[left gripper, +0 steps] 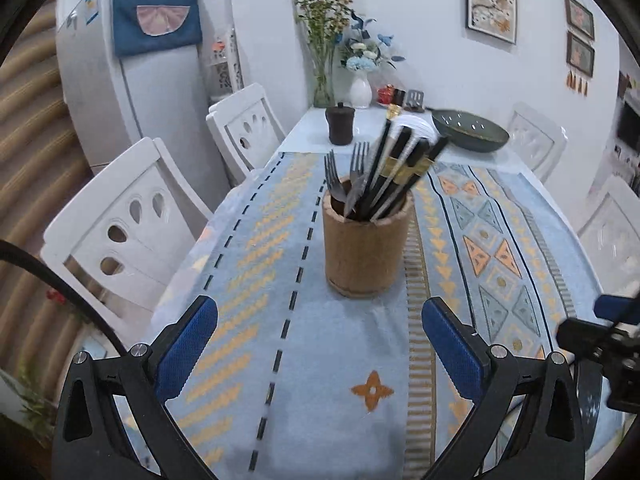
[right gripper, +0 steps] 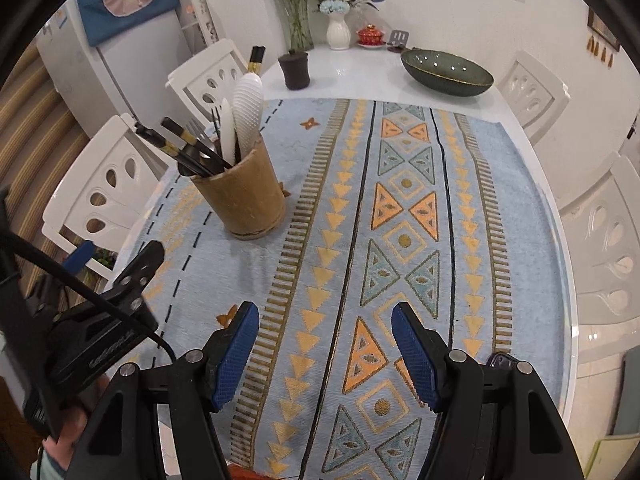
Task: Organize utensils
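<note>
In the left wrist view the left tool [left gripper: 318, 346] is open and empty, and the bamboo holder [left gripper: 366, 246] with forks and chopsticks [left gripper: 404, 164] stands upright just above it at frame centre. In the right wrist view the right tool [right gripper: 325, 354], also open and empty, sees the holder in the upper left, so the left tool seems nearer.

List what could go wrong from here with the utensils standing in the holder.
1. The chopsticks and forks lean well past the rim of the bamboo holder; a knock from either open gripper could tip it.
2. The holder stands on loose cloth, so snagging the cloth could drag it.
</note>
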A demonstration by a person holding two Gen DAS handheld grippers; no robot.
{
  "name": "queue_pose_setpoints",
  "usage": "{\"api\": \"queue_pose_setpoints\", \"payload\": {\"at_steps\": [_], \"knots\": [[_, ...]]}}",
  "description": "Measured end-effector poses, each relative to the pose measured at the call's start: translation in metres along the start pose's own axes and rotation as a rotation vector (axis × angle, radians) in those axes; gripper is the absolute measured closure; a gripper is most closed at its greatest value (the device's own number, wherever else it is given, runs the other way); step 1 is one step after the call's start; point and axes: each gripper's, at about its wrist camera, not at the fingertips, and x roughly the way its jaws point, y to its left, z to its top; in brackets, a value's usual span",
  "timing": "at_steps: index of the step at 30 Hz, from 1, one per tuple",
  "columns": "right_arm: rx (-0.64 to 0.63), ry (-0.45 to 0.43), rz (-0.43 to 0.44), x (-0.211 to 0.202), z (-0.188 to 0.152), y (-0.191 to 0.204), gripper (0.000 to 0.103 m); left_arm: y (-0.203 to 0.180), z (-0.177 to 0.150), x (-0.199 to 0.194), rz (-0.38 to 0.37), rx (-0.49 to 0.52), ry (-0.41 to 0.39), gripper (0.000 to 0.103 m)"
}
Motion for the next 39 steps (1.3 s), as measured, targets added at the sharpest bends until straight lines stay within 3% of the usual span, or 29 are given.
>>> {"api": "queue_pose_setpoints", "payload": {"at_steps": [6,10,18,24,39], "knots": [[0.020,0.015,0.029,0.003,-0.010,-0.004,0.036,0.002,-0.005,-0.018,0.037,-0.014,0.011,0.000],[0.022,-0.016,-0.004,0.001,-0.010,-0.004,0.036,0.003,-0.005,-0.022,0.096,0.001,0.006,0.000],[0.027,-0.153,-0.045,-0.008,0.004,0.004,0.036,0.014,-0.004,-0.010,-0.007,-0.027,0.031,0.000],[0.053,-0.108,-0.030,0.016,0.022,0.021,0.033,0.021,0.009,0.013,-0.042,0.014,0.028,0.000],[0.070,-0.024,-0.145,0.077,0.035,0.045,0.033,0.037,0.021,0.080,-0.127,0.089,0.071,0.001]]}}
